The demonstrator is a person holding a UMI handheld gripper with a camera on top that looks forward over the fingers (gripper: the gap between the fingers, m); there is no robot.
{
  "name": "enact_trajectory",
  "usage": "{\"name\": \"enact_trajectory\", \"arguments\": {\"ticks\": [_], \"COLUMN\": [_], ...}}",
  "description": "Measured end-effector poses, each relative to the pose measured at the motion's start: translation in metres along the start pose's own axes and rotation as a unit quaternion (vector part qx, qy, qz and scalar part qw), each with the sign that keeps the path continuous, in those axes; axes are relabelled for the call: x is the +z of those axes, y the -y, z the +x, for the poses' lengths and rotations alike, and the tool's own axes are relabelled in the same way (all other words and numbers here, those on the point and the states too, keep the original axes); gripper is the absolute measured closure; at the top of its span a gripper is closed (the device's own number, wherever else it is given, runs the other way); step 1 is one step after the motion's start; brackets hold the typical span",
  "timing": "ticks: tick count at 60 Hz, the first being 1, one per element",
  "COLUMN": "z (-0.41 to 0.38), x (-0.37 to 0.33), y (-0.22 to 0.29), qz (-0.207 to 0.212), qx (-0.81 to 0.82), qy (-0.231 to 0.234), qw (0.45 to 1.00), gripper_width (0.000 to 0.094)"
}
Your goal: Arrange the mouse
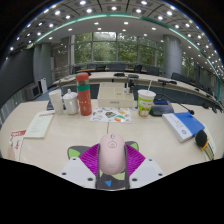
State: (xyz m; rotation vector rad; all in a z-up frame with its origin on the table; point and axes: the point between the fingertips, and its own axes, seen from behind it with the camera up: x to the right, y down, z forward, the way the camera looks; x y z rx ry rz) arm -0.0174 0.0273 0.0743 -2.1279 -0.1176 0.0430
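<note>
A pale pink computer mouse (112, 152) sits between my gripper's two fingers, its front pointing away over the beige table (65, 140). My gripper (112, 150) is shut on it: the magenta pads (90, 157) press against both its sides with no gap showing. The mouse's rear end is hidden between the fingers. I cannot tell whether it rests on the table or is lifted just above it.
Beyond the mouse lie a colourful printed sheet (110, 115), a white cup with a green lid (146, 102), a red-brown bottle (83, 92) and white cups (70, 102). A blue book (184, 125) lies at the right, a notebook (40, 125) at the left.
</note>
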Motion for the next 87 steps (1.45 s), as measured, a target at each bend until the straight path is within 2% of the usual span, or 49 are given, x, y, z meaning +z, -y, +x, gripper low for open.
{"name": "enact_trajectory", "arguments": {"ticks": [10, 16, 19, 21, 25, 28, 32, 44, 64, 74, 87], "z": [-0.022, -0.024, -0.024, -0.023, -0.024, -0.023, -0.021, -0.034, -0.053, -0.057, -0.052], "x": [0.029, 0.037, 0.036, 0.032, 0.017, 0.002, -0.029, -0.136, -0.299, -0.34, -0.358], "y": [-0.049, -0.076, -0.076, -0.079, -0.075, -0.067, -0.054, -0.024, -0.042, -0.052, -0.05], "qz": [-0.039, -0.061, -0.058, -0.066, -0.071, -0.069, -0.057, -0.032, -0.006, 0.002, 0.016], "qx": [-0.002, 0.002, 0.006, 0.012, 0.025, 0.024, 0.013, 0.011, 0.017, 0.02, 0.021], "qy": [-0.005, -0.011, -0.011, -0.015, -0.019, -0.027, -0.044, -0.061, -0.083, -0.081, -0.086], "qw": [0.999, 0.998, 0.998, 0.998, 0.997, 0.997, 0.997, 0.998, 0.996, 0.996, 0.996], "gripper_width": [0.0596, 0.0504, 0.0449, 0.0369, 0.0066, 0.0112, 0.007, 0.0083, 0.0083, 0.0084, 0.0084]}}
